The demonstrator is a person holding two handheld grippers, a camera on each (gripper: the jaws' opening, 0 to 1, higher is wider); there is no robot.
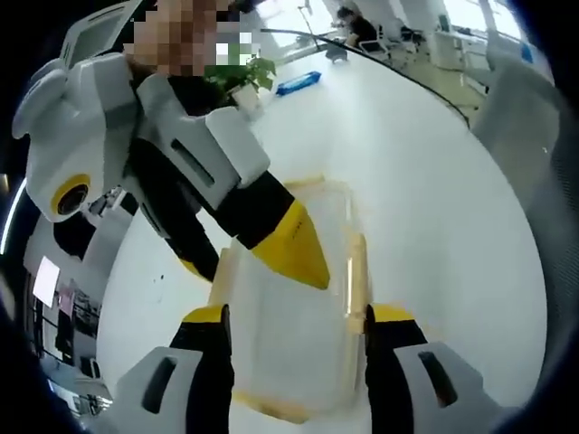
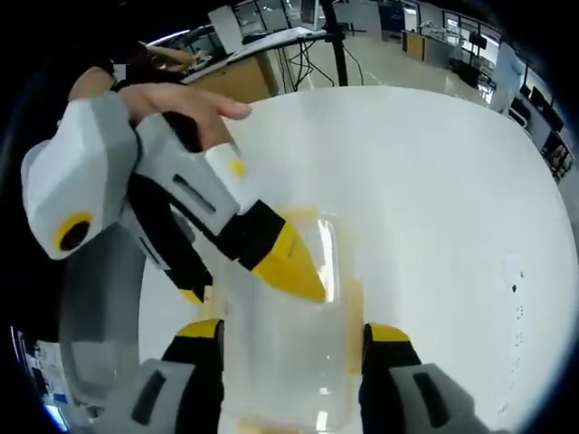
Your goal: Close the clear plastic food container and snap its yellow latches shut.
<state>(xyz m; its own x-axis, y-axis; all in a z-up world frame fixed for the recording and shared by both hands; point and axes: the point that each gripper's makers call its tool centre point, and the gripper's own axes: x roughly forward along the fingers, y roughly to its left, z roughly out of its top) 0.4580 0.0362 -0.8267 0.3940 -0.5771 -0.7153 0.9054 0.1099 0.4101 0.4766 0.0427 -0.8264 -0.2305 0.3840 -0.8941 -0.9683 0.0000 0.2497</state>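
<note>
Nearest in the left gripper view, the left gripper (image 1: 294,325) has its jaws spread wide, released, one each side of the clear plastic food container (image 1: 289,348), which lies between them on the white table (image 1: 434,181); I judge they straddle it to steady the box while the other tool works the lid; whether they touch its walls I cannot tell. In the right gripper view the right gripper (image 2: 289,348) stands likewise, jaws parted and gripping nothing, the container (image 2: 289,362) between them. Just beyond, each view has the opposite gripper reaching in, a yellow tip bearing on the lid, probably pressing it down. One container; two yellow latches (image 1: 355,276) along its sides; two grippers. Farther off, a potted plant (image 1: 244,77) and a person's hand (image 2: 176,104).
</note>
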